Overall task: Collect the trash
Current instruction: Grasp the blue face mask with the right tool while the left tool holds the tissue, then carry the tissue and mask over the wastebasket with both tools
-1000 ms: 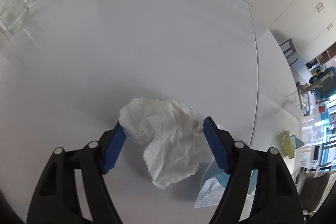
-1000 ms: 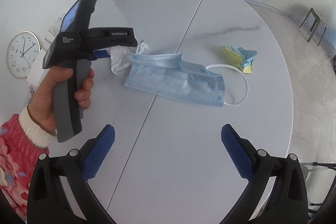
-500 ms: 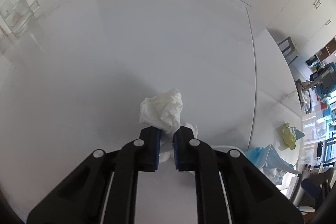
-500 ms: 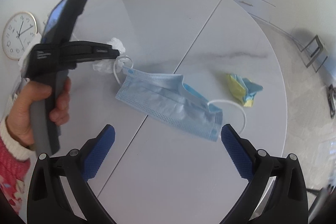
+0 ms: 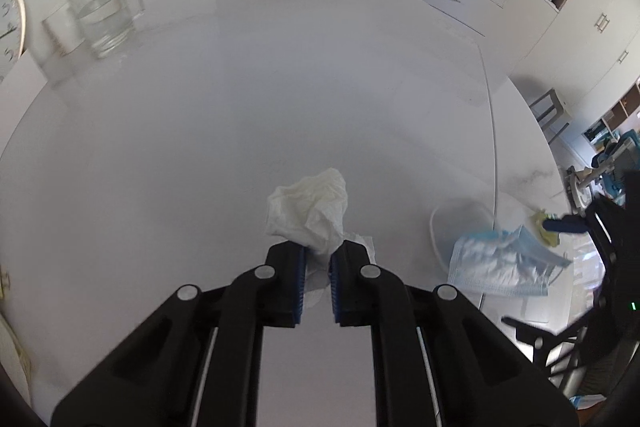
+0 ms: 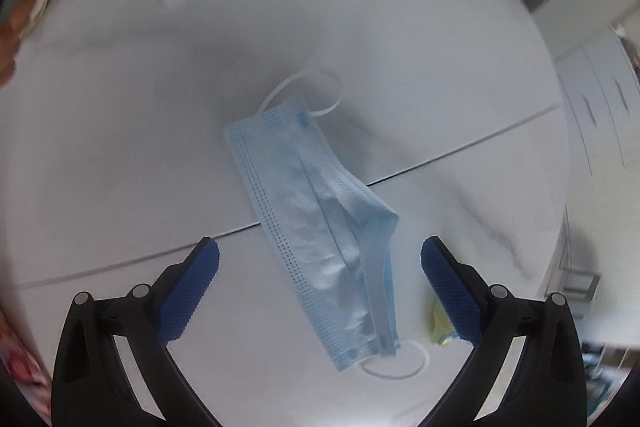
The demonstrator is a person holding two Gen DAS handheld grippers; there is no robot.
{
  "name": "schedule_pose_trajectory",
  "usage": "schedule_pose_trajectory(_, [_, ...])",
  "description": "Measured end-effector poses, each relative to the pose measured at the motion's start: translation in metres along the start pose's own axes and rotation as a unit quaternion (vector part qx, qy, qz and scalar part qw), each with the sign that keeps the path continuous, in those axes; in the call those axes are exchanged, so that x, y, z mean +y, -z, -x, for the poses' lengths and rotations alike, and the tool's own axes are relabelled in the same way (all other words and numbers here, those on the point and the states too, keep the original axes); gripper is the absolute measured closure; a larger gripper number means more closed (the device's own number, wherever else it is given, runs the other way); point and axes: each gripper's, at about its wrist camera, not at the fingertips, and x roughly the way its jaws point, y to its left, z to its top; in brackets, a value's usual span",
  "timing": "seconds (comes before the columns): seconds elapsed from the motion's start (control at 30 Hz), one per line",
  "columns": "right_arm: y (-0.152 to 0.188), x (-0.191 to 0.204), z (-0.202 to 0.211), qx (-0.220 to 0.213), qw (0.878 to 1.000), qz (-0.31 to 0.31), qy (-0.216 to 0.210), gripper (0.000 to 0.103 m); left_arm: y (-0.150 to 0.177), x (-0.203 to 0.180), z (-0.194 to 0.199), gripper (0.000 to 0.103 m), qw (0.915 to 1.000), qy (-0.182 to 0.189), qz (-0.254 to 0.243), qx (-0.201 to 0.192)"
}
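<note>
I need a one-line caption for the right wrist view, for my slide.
Open right gripper poised over a blue face mask on the white table.

A white crumpled tissue [image 5: 310, 211], a pale blue face mask [image 6: 324, 227] with white ear loops, blue-padded black grippers, a white faintly grey-veined table [image 6: 460, 75], and what looks like yellow-blue trash [image 6: 440, 327].

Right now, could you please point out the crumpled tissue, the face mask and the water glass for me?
crumpled tissue [image 5: 310, 205], left wrist view, middle of the white wad.
face mask [image 6: 320, 223], right wrist view, centre of the blue pleated panel.
water glass [image 5: 105, 17], left wrist view, its clear side wall.
</note>
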Motion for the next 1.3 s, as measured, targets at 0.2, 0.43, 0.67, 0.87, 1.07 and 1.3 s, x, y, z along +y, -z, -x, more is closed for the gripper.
schedule_pose_trajectory(0.2, [-0.009, 0.005, -0.024, 0.055, 0.994, 0.094, -0.005, 0.004, 0.030, 0.013, 0.004, 0.093, 0.9997, 0.004, 0.018, 0.013])
schedule_pose_trajectory(0.43, [-0.020, -0.020, -0.033, 0.080, 0.993, 0.074, -0.039, 0.018, 0.047, 0.013, 0.007, 0.093, 0.9982, 0.030, 0.045, 0.025])
schedule_pose_trajectory(0.67, [-0.022, -0.033, -0.028, 0.078, 0.993, 0.041, -0.074, 0.053, 0.048, 0.005, 0.004, 0.093, 0.9981, 0.035, 0.040, 0.033])
schedule_pose_trajectory(0.87, [-0.018, -0.042, -0.019, 0.077, 0.993, -0.012, -0.087, 0.082, 0.055, -0.002, 0.004, 0.093, 0.9974, 0.037, 0.044, 0.044])
schedule_pose_trajectory(1.07, [0.002, -0.032, 0.009, 0.025, 0.992, -0.087, -0.084, 0.083, 0.067, -0.015, 0.022, 0.093, 0.9976, 0.042, 0.027, 0.047])
schedule_pose_trajectory(1.3, [0.059, 0.007, 0.067, -0.081, 0.964, -0.223, -0.121, 0.083, 0.097, -0.049, 0.065, 0.093, 0.9974, 0.046, -0.016, 0.053])
